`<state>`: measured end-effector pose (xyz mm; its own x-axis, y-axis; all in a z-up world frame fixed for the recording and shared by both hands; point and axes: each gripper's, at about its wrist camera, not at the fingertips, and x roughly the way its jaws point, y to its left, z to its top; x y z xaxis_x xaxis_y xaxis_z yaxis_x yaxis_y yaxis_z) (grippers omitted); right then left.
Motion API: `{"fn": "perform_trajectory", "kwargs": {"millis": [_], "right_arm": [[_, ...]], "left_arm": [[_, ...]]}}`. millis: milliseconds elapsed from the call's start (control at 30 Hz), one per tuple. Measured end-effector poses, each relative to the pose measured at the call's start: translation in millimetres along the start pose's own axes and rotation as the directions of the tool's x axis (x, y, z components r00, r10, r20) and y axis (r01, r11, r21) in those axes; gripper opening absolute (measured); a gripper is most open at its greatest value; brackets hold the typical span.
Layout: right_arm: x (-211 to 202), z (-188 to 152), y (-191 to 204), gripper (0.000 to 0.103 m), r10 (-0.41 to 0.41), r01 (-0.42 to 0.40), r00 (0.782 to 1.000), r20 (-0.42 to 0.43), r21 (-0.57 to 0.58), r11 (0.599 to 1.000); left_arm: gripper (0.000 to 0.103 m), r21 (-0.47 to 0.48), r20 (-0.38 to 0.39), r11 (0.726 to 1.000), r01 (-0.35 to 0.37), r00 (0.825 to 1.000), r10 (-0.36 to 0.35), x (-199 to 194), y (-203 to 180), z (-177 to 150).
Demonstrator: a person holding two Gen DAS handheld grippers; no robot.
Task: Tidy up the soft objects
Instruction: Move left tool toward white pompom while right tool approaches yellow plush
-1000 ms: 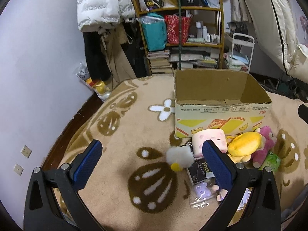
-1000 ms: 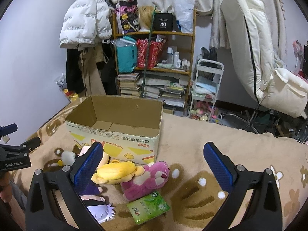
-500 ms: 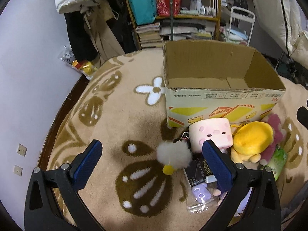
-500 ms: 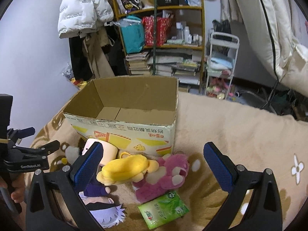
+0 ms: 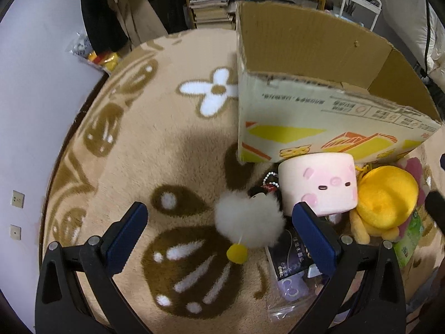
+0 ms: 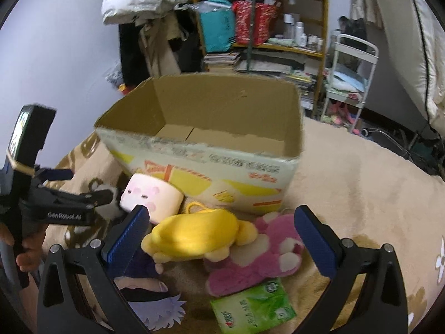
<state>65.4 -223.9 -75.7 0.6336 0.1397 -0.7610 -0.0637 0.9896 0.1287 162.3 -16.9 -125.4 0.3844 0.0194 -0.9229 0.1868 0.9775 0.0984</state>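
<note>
The white fluffy pom-pom (image 5: pixel 249 221) lies on the tan blanket (image 5: pixel 167 144), right between the fingers of my left gripper (image 5: pixel 221 232). That gripper is spread wide and holds nothing. The pom-pom looks very light and squishy, so I think a gentle squeeze round its fat middle is best, not on the small yellow ball (image 5: pixel 236 253) hanging off it. Just beside it sits the pink square plush (image 5: pixel 319 183), soft like a marshmallow, touching the front of the cardboard box (image 6: pixel 217 161). Next come the yellow plush (image 6: pixel 194 235) and the pink bear (image 6: pixel 256 256), lying close together. My right gripper (image 6: pixel 222 236) is wide apart too, with nothing in it, and hangs over those two. They should squash easily, so I would pinch the thick body. A green packet (image 6: pixel 253 306) lies near. The box is open with nothing inside.
</note>
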Motion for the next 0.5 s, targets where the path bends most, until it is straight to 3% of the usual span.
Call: {"fn": "perform_trajectory", "kwargs": {"millis": [167, 333, 500], "right_arm": [[13, -5, 10, 0.103, 0.063, -0.065, 0.998, -0.030, -0.049, 0.997], [29, -10, 14, 0.100, 0.073, -0.078, 0.994, -0.078, -0.057, 0.995], [37, -14, 23, 0.100, 0.082, -0.092, 0.992, -0.099, -0.097, 0.991]], "left_arm": [[0.102, -0.013, -0.028, 1.000, 0.012, 1.000, -0.013, 11, 0, -1], [0.101, -0.001, -0.039, 1.000, 0.024, 0.999, -0.024, 18, -2, -2], [0.088, -0.023, -0.035, 0.997, 0.069, 0.997, -0.070, 22, 0, 0]]}}
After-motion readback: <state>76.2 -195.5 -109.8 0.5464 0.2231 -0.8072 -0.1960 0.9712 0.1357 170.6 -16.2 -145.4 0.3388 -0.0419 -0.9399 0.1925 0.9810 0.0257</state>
